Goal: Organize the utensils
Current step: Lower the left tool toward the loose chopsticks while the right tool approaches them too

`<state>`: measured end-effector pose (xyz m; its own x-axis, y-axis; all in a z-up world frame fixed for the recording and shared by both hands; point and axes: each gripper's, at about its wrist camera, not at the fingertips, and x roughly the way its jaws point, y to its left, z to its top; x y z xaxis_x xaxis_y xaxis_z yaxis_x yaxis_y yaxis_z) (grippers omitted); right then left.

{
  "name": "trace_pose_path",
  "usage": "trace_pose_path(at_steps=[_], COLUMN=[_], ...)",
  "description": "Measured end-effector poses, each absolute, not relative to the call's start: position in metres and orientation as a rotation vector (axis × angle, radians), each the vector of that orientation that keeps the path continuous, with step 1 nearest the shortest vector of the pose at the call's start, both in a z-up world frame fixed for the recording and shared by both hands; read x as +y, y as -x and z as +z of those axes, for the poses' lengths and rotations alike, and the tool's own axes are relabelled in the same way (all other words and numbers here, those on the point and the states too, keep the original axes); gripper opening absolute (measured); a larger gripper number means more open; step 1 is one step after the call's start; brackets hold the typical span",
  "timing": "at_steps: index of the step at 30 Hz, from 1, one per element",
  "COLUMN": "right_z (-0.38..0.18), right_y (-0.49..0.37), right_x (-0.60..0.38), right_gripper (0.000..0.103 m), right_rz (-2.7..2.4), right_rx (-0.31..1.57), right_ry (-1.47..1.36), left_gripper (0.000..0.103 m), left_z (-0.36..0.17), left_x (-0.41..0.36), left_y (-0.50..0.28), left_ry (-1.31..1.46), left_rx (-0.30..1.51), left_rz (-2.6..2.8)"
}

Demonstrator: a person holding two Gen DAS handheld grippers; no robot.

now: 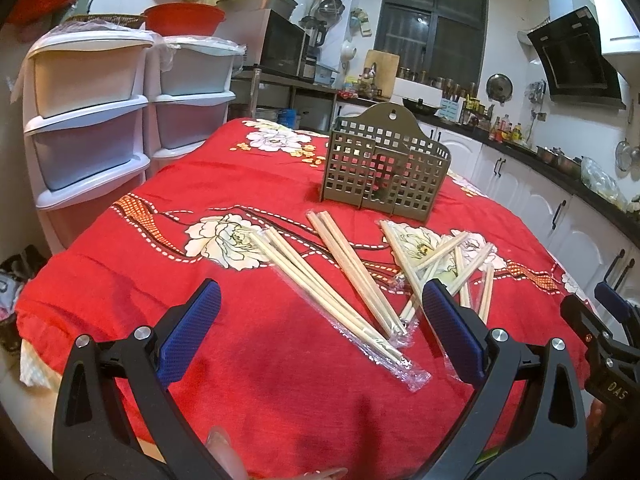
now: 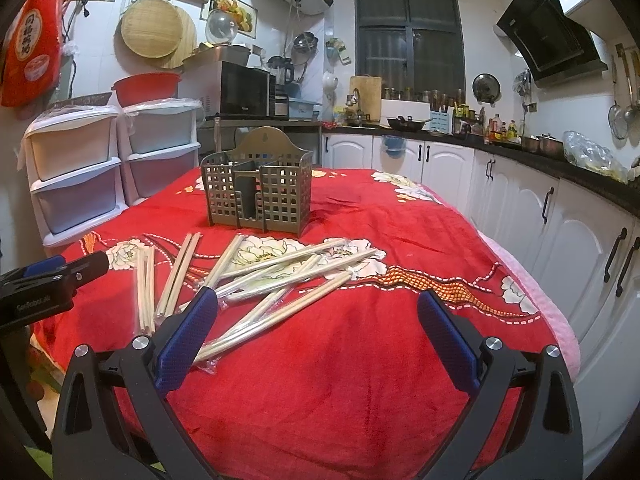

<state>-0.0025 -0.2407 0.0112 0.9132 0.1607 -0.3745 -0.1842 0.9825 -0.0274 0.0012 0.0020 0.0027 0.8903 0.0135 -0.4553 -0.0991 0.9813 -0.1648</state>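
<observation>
Several pairs of wooden chopsticks in clear wrappers point(image 1: 340, 280) lie scattered on a red flowered tablecloth point(image 1: 160, 208); they show in the right wrist view point(image 2: 276, 276) too. A brown perforated utensil holder point(image 1: 384, 168) stands upright behind them, also in the right wrist view point(image 2: 260, 192). My left gripper point(image 1: 320, 304) is open and empty, hovering just above the near ends of the chopsticks. My right gripper point(image 2: 318, 308) is open and empty, above bare cloth to the right of the pile; its left finger point(image 2: 188, 332) overlaps the pile's near ends.
White plastic drawer units point(image 1: 88, 120) stand left of the table. White kitchen cabinets under a dark counter point(image 2: 560, 208) run along the right. The right gripper shows at the left wrist view's right edge point(image 1: 608, 344); the left gripper shows at the right wrist view's left edge point(image 2: 44, 284).
</observation>
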Motion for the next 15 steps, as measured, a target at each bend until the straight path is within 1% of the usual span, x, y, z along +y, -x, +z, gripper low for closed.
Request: trace_pose_path(at_steps=[7, 15], right_z=[0.01, 0.005], right_y=[-0.01, -0.03], right_x=[-0.236, -0.226], right_gripper=[0.097, 0.097], right_rz=[0.214, 0.265], right_rx=[0.415, 0.491], right_ry=[0.079, 0.099], left_gripper=[0.093, 0.093], left_z=[0.004, -0.003], left_x=[0.021, 0.05], left_y=[-0.003, -0.017], left_ry=[0.228, 0.264], left_rx=[0.463, 0.546], left_rz=[0.104, 0.138])
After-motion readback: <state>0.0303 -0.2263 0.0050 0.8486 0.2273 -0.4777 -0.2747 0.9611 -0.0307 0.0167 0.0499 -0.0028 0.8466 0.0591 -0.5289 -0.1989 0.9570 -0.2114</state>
